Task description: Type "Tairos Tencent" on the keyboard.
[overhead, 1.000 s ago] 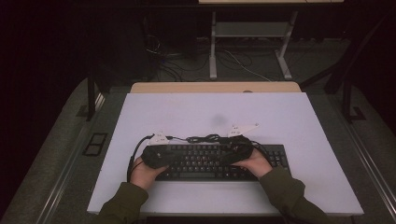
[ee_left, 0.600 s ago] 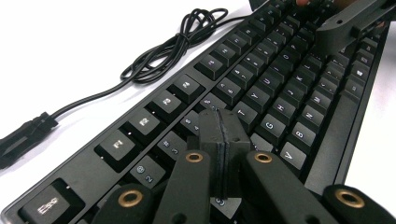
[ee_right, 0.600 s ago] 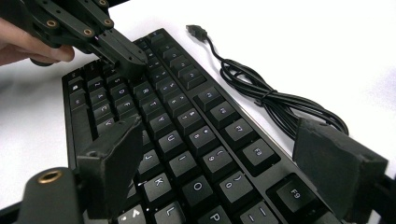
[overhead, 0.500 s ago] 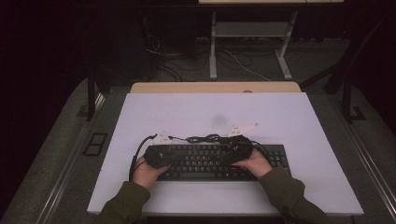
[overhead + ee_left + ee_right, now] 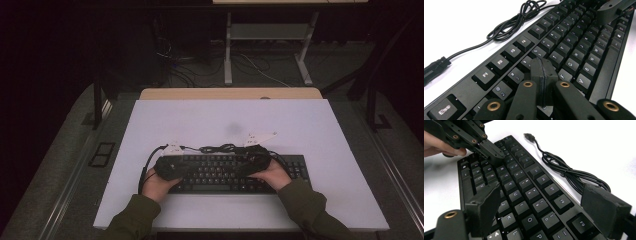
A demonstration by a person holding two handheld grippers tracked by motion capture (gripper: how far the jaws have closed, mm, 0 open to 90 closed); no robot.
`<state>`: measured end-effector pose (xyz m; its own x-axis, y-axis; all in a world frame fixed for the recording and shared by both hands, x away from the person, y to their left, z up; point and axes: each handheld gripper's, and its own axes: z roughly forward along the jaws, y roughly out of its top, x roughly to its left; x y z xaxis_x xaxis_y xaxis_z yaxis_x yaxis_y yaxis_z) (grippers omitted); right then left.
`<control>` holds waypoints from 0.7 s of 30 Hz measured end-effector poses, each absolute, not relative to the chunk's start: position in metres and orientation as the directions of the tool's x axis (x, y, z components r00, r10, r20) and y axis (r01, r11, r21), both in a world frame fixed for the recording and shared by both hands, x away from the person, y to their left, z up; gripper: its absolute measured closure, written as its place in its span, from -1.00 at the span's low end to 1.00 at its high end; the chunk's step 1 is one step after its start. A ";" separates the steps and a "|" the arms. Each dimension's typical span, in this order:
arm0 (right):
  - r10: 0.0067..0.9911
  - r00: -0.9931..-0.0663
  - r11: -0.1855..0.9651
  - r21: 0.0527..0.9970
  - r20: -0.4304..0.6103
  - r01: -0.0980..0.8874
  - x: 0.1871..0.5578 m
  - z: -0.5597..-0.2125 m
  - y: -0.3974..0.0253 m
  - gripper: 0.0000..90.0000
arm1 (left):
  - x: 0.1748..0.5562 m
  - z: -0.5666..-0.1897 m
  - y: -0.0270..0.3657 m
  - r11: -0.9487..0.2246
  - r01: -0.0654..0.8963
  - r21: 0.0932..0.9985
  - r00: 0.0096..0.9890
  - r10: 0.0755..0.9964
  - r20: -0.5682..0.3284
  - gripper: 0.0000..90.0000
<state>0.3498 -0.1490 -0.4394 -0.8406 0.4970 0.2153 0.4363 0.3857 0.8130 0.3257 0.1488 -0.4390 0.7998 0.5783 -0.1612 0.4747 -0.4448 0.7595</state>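
Note:
A black keyboard point(image 5: 235, 174) lies on the white table near its front edge; its coiled black cable point(image 5: 219, 148) rests just behind it. My left gripper point(image 5: 186, 168) hovers over the keyboard's left half, jaws shut together with nothing between them, tips point(image 5: 543, 72) just above the number and letter keys point(image 5: 554, 45). My right gripper point(image 5: 245, 163) is over the right half, jaws wide open around empty air point(image 5: 549, 202), low above the keys point(image 5: 524, 192). The left gripper point(image 5: 491, 150) also appears far off in the right gripper view, held by a hand point(image 5: 439, 145).
The cable's USB plug point(image 5: 529, 136) lies loose on the white table point(image 5: 210, 120) behind the keyboard. A wooden desk edge point(image 5: 230, 93) borders the table's far side. Metal frame legs point(image 5: 228, 50) stand on the dark floor beyond.
Both grippers have stayed over the keyboard with barely any shift. Nothing was picked up or let go.

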 end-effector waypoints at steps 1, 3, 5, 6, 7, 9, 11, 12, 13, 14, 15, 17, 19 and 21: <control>0.497 -0.841 0.386 0.813 0.214 0.435 0.350 -0.439 -0.149 -0.65 | 0.326 -0.439 0.149 -0.444 0.475 0.760 0.799 0.579 -0.161 0.97; 0.498 -0.841 0.385 0.814 0.215 0.435 0.350 -0.439 -0.149 -0.65 | 0.326 -0.438 0.149 -0.445 0.470 0.762 0.801 0.577 -0.157 0.97; 0.497 -0.841 0.385 0.814 0.214 0.435 0.350 -0.439 -0.150 -0.65 | 0.325 -0.438 0.149 -0.447 0.467 0.763 0.804 0.574 -0.156 0.97; 0.497 -0.841 0.384 0.814 0.214 0.435 0.350 -0.439 -0.150 -0.65 | 0.325 -0.437 0.149 -0.435 0.470 0.768 0.800 0.578 -0.163 0.97; 0.497 -0.841 0.384 0.815 0.214 0.434 0.350 -0.439 -0.150 -0.65 | 0.324 -0.436 0.149 -0.437 0.470 0.767 0.799 0.579 -0.159 0.97; 0.497 -0.841 0.383 0.815 0.214 0.435 0.350 -0.439 -0.150 -0.65 | 0.324 -0.436 0.149 -0.441 0.467 0.766 0.802 0.577 -0.157 0.97; 0.498 -0.841 0.384 0.815 0.214 0.434 0.350 -0.439 -0.150 -0.65 | 0.324 -0.436 0.149 -0.441 0.468 0.766 0.801 0.578 -0.157 0.97; 0.497 -0.841 0.384 0.815 0.213 0.434 0.350 -0.439 -0.150 -0.65 | 0.324 -0.436 0.149 -0.441 0.468 0.765 0.801 0.578 -0.157 0.97; 0.497 -0.841 0.385 0.815 0.213 0.433 0.350 -0.439 -0.150 -0.65 | 0.324 -0.436 0.150 -0.440 0.468 0.766 0.801 0.578 -0.157 0.97; 0.497 -0.841 0.384 0.815 0.214 0.435 0.350 -0.439 -0.150 -0.65 | 0.324 -0.436 0.149 -0.434 0.471 0.768 0.798 0.580 -0.161 0.97; 0.497 -0.841 0.384 0.814 0.215 0.435 0.350 -0.439 -0.150 -0.65 | 0.324 -0.435 0.150 -0.431 0.470 0.770 0.798 0.580 -0.162 0.97; 0.497 -0.841 0.384 0.815 0.215 0.435 0.350 -0.439 -0.150 -0.65 | 0.324 -0.434 0.151 -0.435 0.465 0.771 0.802 0.576 -0.159 0.97; 0.497 -0.841 0.383 0.815 0.215 0.435 0.350 -0.439 -0.150 -0.65 | 0.323 -0.433 0.151 -0.429 0.463 0.775 0.803 0.573 -0.162 0.97; 0.495 -0.841 0.383 0.814 0.218 0.437 0.350 -0.439 -0.150 -0.65 | 0.322 -0.432 0.152 -0.421 0.464 0.779 0.800 0.576 -0.166 0.94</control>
